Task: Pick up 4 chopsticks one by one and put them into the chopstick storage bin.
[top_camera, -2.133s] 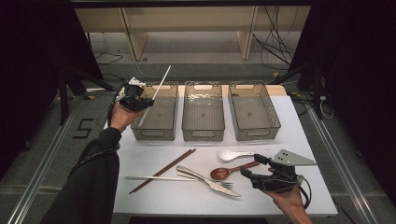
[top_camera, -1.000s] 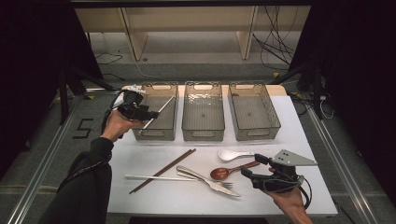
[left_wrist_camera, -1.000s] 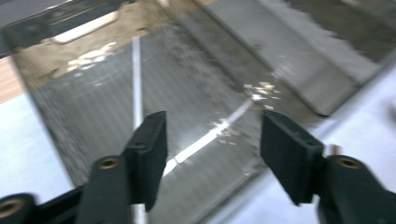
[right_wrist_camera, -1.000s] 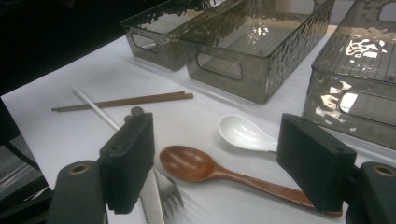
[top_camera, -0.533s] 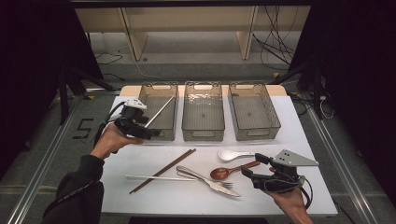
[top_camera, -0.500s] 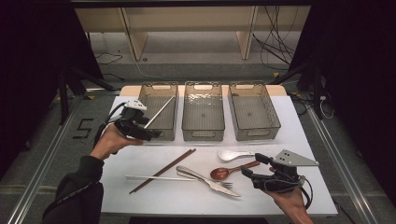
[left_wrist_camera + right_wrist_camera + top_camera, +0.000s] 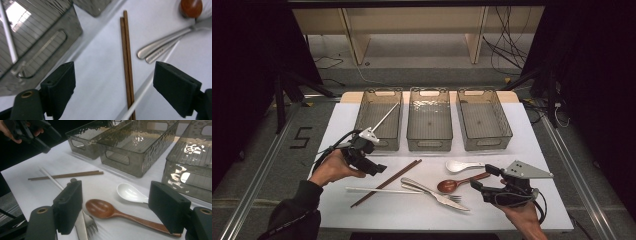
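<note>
Middle bin [image 7: 429,120] and right bin [image 7: 484,119] side by side; white spoon [image 7: 462,165], wooden spoon [image 7: 459,183], fork [image 7: 434,192], knife [image 7: 432,190] below.

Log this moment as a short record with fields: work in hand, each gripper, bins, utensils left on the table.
work: sorting utensils into bins
left gripper: jaws just been opening, nothing between them, over the brown chopsticks
right gripper: open, above the wooden spoon
left bin: holds one white chopstick, leaning on its rim
middle bin, right bin: nothing seen inside
table: white chopstick, fork, knife, white spoon
</note>
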`<act>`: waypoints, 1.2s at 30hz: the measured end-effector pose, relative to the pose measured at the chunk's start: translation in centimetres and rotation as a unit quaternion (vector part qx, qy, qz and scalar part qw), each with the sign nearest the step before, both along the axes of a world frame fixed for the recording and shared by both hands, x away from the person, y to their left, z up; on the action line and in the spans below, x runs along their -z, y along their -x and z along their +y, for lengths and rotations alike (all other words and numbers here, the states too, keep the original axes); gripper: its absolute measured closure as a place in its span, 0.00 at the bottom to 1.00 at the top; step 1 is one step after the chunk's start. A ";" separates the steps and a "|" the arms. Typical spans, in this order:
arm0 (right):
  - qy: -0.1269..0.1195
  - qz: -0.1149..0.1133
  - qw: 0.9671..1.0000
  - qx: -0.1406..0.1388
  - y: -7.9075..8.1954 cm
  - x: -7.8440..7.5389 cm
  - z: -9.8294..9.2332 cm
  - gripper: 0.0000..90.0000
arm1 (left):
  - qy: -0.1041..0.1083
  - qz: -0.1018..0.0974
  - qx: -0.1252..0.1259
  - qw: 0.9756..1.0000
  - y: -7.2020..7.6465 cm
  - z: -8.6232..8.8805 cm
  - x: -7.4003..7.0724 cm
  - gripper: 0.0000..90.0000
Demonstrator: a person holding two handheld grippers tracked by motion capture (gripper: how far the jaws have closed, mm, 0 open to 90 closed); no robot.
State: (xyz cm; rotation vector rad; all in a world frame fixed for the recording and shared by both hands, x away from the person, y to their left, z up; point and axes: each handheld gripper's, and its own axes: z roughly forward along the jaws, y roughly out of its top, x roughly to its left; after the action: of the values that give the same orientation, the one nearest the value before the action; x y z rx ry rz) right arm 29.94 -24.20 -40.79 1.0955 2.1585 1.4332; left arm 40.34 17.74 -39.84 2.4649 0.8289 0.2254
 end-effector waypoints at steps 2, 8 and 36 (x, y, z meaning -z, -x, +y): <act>0.000 0.000 1.000 0.000 0.0 0.0 0.0 0.31 | -0.019 0.006 0.014 1.000 0.2 0.1 0.3 0.19; 0.000 0.001 1.000 0.000 0.0 0.0 0.0 0.31 | -0.057 0.025 0.035 0.997 1.0 0.3 1.5 0.23; 0.002 0.000 1.000 -0.001 0.0 0.0 0.1 0.31 | -0.140 0.087 0.092 0.982 1.9 0.9 5.1 0.65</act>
State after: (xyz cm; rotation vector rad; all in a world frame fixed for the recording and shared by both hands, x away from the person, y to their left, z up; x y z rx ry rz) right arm 29.98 -24.13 -40.83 1.0921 2.1633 1.4290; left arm 38.48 18.68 -44.91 2.8396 0.6710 0.0623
